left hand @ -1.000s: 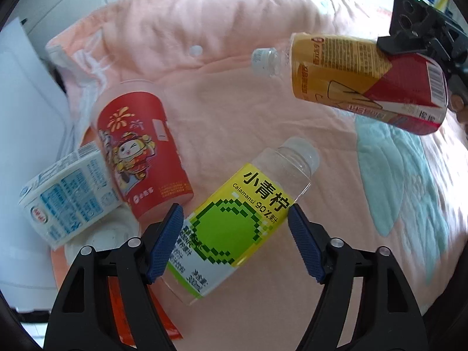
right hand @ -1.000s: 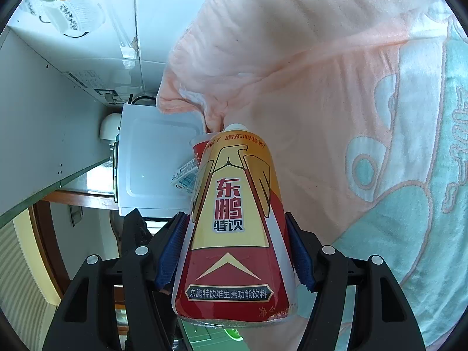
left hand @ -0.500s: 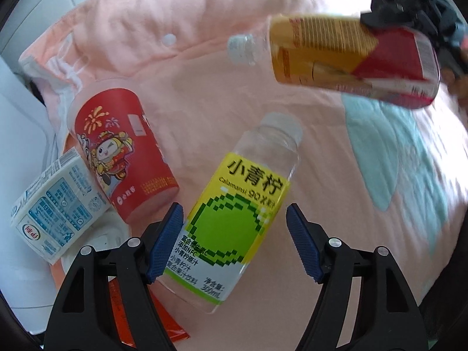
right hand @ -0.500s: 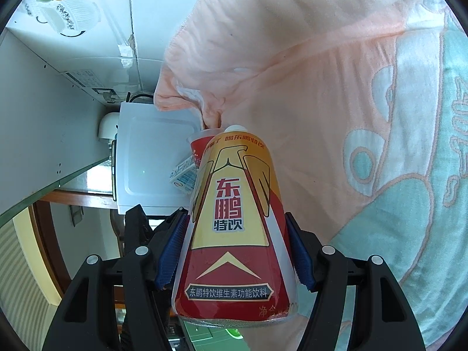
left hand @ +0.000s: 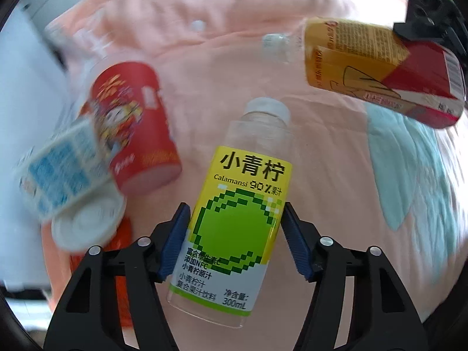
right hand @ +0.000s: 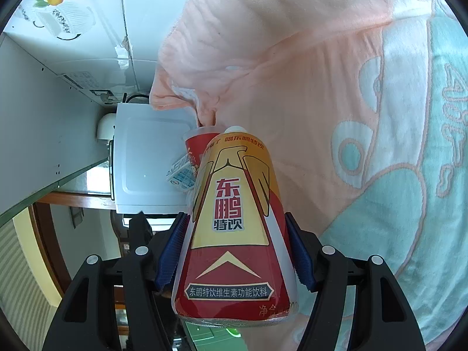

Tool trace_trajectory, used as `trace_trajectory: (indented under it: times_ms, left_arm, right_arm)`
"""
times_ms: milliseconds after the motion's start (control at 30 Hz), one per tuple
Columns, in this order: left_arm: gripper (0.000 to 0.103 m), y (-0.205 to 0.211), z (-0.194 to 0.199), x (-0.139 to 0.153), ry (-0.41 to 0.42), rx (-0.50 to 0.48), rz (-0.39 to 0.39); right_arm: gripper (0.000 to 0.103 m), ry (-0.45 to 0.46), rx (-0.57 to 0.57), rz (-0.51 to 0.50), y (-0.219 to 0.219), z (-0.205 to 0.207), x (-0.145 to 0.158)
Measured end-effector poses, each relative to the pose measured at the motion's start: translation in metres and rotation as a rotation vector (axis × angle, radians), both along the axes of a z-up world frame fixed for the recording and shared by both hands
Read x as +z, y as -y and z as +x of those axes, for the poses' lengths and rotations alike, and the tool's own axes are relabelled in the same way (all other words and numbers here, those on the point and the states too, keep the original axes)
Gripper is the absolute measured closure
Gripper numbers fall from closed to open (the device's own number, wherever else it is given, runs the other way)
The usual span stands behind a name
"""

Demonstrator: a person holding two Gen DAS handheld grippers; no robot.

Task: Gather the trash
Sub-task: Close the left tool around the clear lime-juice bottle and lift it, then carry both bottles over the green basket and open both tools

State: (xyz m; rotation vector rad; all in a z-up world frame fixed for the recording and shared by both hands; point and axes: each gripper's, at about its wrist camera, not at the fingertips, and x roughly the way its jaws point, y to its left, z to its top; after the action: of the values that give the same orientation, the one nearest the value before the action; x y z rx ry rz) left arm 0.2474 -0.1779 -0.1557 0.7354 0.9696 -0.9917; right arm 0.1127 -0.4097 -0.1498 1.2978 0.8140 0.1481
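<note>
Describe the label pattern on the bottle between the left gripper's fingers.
Yellow label with a pixelated green lime circle; clearest in the left wrist view.

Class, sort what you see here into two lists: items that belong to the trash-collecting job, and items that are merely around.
Job items:
lime juice bottle
red-and-gold drink bottle
red paper cup
blue-and-white carton
white lid

Merely around:
pink blanket
white appliance

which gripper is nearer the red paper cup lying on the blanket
Left. The left gripper straddles the lime bottle right beside the red cup; the right gripper holds its bottle raised farther away.
</note>
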Motion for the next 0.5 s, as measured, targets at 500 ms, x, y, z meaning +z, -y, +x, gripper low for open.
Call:
trace_trajectory:
  times_ms: [500]
  left_arm:
    - [0.048, -0.121, -0.045, 0.046, 0.074, 0.411, -0.184]
  right_arm:
    - [0.040, 0.057, 0.137, 0.000, -0.051, 0.012, 0.019]
